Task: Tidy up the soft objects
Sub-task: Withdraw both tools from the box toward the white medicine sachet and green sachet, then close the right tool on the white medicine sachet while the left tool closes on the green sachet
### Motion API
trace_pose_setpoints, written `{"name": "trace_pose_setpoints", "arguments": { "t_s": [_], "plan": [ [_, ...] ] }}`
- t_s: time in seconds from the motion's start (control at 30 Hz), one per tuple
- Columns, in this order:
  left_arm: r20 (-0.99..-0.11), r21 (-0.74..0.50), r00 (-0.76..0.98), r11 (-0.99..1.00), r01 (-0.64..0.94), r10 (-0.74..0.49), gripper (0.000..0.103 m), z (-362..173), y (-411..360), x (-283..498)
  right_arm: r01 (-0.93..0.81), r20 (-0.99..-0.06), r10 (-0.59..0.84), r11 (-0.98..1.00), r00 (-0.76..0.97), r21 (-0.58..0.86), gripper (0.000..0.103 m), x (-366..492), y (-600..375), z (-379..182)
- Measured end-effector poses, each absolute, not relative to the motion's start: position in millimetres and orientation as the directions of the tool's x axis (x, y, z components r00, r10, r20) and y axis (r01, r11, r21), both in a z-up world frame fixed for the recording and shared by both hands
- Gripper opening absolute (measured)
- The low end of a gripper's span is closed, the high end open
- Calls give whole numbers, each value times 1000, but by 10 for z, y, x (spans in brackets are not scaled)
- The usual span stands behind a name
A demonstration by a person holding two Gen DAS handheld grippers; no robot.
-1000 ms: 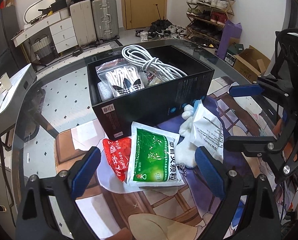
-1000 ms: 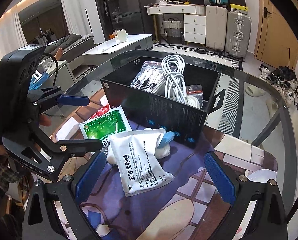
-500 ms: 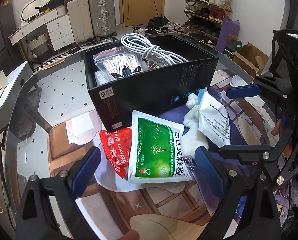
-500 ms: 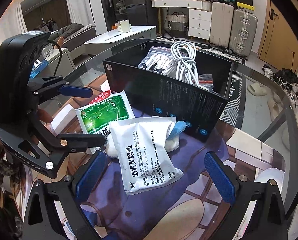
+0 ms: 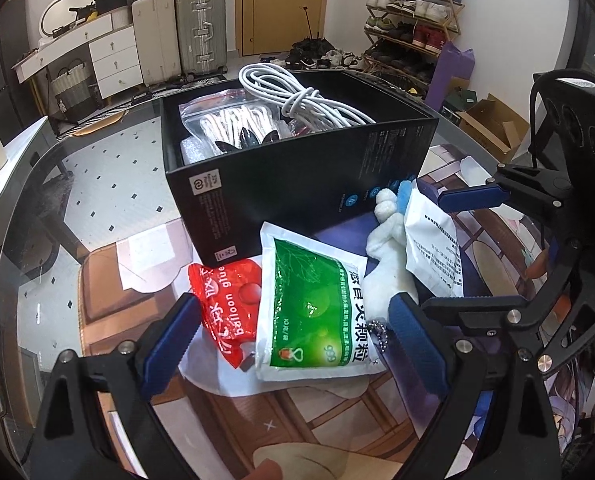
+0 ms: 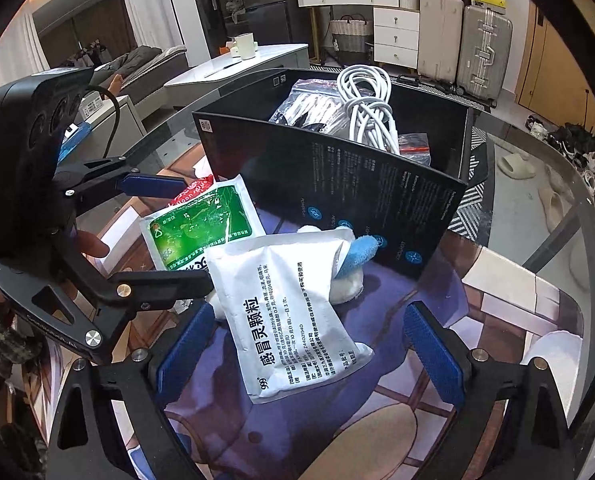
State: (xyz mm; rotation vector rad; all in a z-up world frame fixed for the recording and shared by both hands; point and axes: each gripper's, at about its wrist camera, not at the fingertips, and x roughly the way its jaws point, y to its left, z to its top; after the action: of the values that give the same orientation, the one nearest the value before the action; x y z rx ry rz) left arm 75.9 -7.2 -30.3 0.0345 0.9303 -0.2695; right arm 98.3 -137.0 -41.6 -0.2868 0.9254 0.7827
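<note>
Right wrist view: right gripper (image 6: pixel 309 344), jaws wide but closing, straddles white printed sachet (image 6: pixel 293 316), pads not touching.
Left gripper (image 5: pixel 293 340): open, empty, over green-and-white sachet (image 5: pixel 309 304).
Beyond: white plush toy (image 5: pixel 389 256), then black cardboard box (image 5: pixel 297 184) holding white cable (image 5: pixel 297 96).
</note>
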Motion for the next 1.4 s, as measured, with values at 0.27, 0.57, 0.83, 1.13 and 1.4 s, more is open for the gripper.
{"name": "trace_pose_setpoints", "arguments": {
  "t_s": [0.27,0.57,0.83,1.13,1.4],
  "plan": [
    [-796,-88,565,965,246,-216,90,-310,-33,732,-709,-807,499,690,317,148,77,1034,-1400,-464],
    [-804,-66,562,967,245,-197,83,-307,-26,712,-717,-806,513,676,296,167,62,992,-1374,-477],
    [-798,-46,572,966,252,-188,65,-288,-42,679,-735,-818,504,660,276,158,50,921,-1291,-467],
    [-796,-50,573,965,259,-195,51,-230,-46,621,-732,-820,505,660,269,166,44,887,-1281,-455],
    [-792,-49,579,965,258,-195,47,-185,-41,578,-721,-817,513,668,263,187,38,885,-1372,-429]
  ]
}}
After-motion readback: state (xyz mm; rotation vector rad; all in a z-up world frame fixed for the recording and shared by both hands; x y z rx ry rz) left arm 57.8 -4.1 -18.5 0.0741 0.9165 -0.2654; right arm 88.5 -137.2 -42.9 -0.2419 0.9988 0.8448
